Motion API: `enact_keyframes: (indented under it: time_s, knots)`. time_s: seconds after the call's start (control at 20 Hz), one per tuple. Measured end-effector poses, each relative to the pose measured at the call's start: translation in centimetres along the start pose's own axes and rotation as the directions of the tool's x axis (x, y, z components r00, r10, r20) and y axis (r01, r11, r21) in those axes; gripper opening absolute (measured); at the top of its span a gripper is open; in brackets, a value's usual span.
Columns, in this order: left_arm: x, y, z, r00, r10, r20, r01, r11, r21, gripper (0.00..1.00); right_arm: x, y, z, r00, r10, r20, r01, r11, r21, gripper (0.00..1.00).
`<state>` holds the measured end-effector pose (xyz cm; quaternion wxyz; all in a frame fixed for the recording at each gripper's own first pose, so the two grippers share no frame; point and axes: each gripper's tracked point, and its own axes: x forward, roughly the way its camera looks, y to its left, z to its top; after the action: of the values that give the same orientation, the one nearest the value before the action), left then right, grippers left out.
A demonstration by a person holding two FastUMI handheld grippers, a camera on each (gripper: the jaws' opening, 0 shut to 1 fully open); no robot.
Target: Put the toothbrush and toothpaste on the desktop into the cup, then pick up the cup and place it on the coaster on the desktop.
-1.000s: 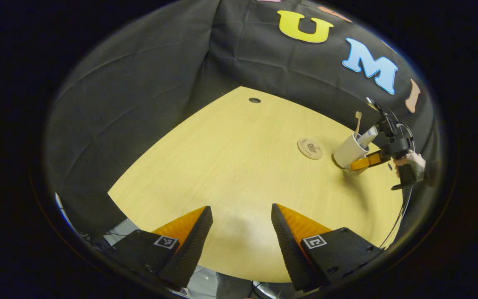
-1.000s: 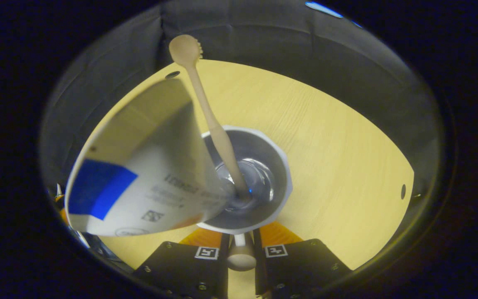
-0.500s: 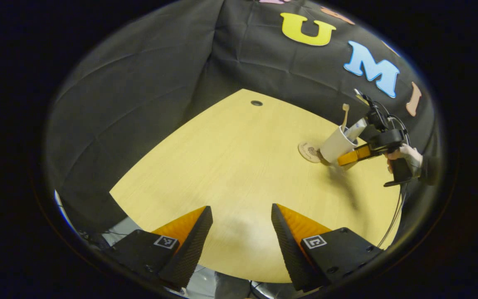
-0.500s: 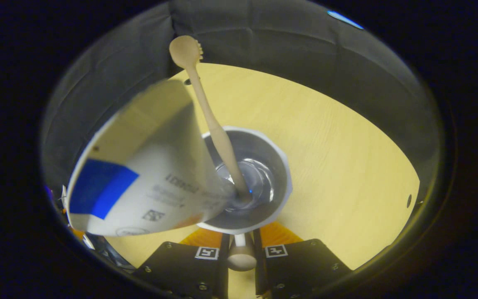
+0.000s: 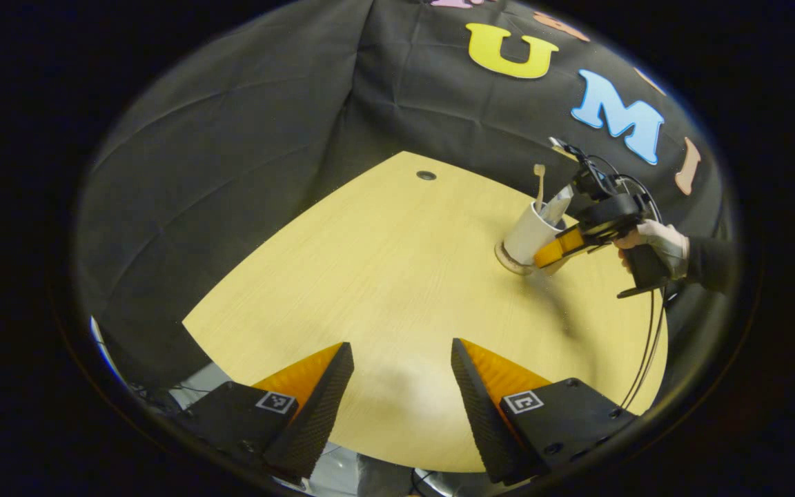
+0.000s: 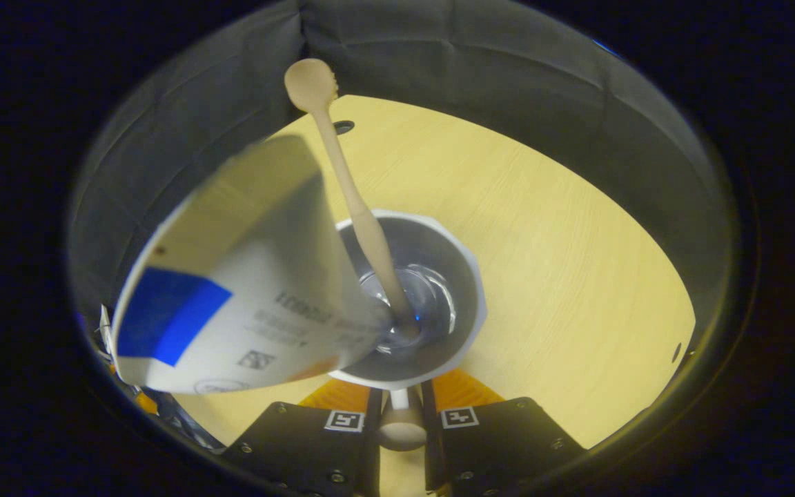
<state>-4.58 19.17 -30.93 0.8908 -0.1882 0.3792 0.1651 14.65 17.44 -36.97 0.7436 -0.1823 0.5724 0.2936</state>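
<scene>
In the left gripper view a white cup (image 5: 523, 233) leans over the round coaster (image 5: 506, 260), whose edge peeks out under its base; I cannot tell if they touch. A wooden toothbrush (image 5: 539, 181) and a toothpaste tube (image 5: 560, 202) stick out of the cup. My right gripper (image 5: 555, 248), held by a hand (image 5: 653, 239), is shut on the cup's handle. From above, the right gripper view shows the cup (image 6: 463, 276), toothbrush (image 6: 342, 172) and white-and-blue tube (image 6: 232, 297), with the right gripper (image 6: 401, 408) clamped on the handle. My left gripper (image 5: 401, 344) hangs open over the table's near edge.
The light wooden table (image 5: 370, 276) has a cable hole (image 5: 426, 175) at its far corner and black cloth walls behind. Cables (image 5: 646, 345) trail down from the right gripper. The right gripper view shows table holes (image 6: 344, 127) far off and at the right edge (image 6: 676, 352).
The right gripper has carried the cup leftward across the table, from beside the coaster to over it. The left gripper has stayed still and open.
</scene>
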Motion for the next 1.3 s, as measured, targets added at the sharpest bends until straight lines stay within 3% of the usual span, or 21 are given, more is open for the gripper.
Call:
enact_keyframes:
  time_s: [0.15, 0.2, 0.35, 0.4, 0.5, 0.65, 1.0, 1.15, 1.3]
  knots:
    - [0.0, 0.3, 0.0, 1.000, 0.004, -0.004, -0.004, 1.000, -0.011, 0.92, 0.1, 0.0, 0.2, 1.000, -0.015, -0.003, 0.015, 1.000, -0.025, 0.25]
    - [0.1, 0.2, 0.1, 1.000, 0.004, -0.004, -0.004, 1.000, -0.016, 0.92, 0.2, 0.0, 0.1, 1.000, -0.018, -0.004, 0.018, 0.999, -0.027, 0.21]
    - [0.5, 0.3, -0.1, 1.000, -0.004, -0.007, 0.003, 1.000, -0.022, 0.92, 0.0, 0.1, 0.1, 1.000, -0.025, -0.012, 0.024, 0.999, -0.031, 0.31]
    - [0.5, 0.2, 0.0, 1.000, -0.005, -0.007, 0.004, 1.000, -0.016, 0.92, 0.0, 0.2, -0.3, 1.000, -0.019, -0.017, 0.018, 0.999, -0.038, 0.28]
    - [0.6, -0.2, 0.2, 1.000, -0.013, -0.004, 0.013, 1.000, -0.006, 0.92, -0.3, 0.1, -1.2, 1.000, -0.013, -0.014, 0.012, 0.999, -0.046, 0.34]
    - [0.3, -1.0, 0.7, 1.000, -0.020, 0.006, 0.019, 1.000, 0.019, 0.92, -1.3, 0.0, -0.9, 0.999, -0.024, 0.023, 0.025, 0.999, -0.031, 0.35]
    - [1.1, -4.0, 3.6, 0.994, -0.094, 0.052, 0.089, 0.991, 0.098, 0.92, -7.3, -0.8, -2.6, 0.991, -0.006, 0.133, -0.005, 0.996, 0.085, 0.32]
    - [1.4, -6.3, 6.0, 0.986, -0.146, 0.079, 0.133, 0.980, 0.150, 0.92, -10.0, -1.6, -4.1, 0.979, -0.041, 0.200, 0.008, 0.987, 0.162, 0.33]
    - [0.9, -9.4, 9.1, 0.972, -0.201, 0.123, 0.168, 0.957, 0.234, 0.94, -13.6, -3.2, -5.1, 0.949, -0.119, 0.291, 0.043, 0.966, 0.253, 0.35]
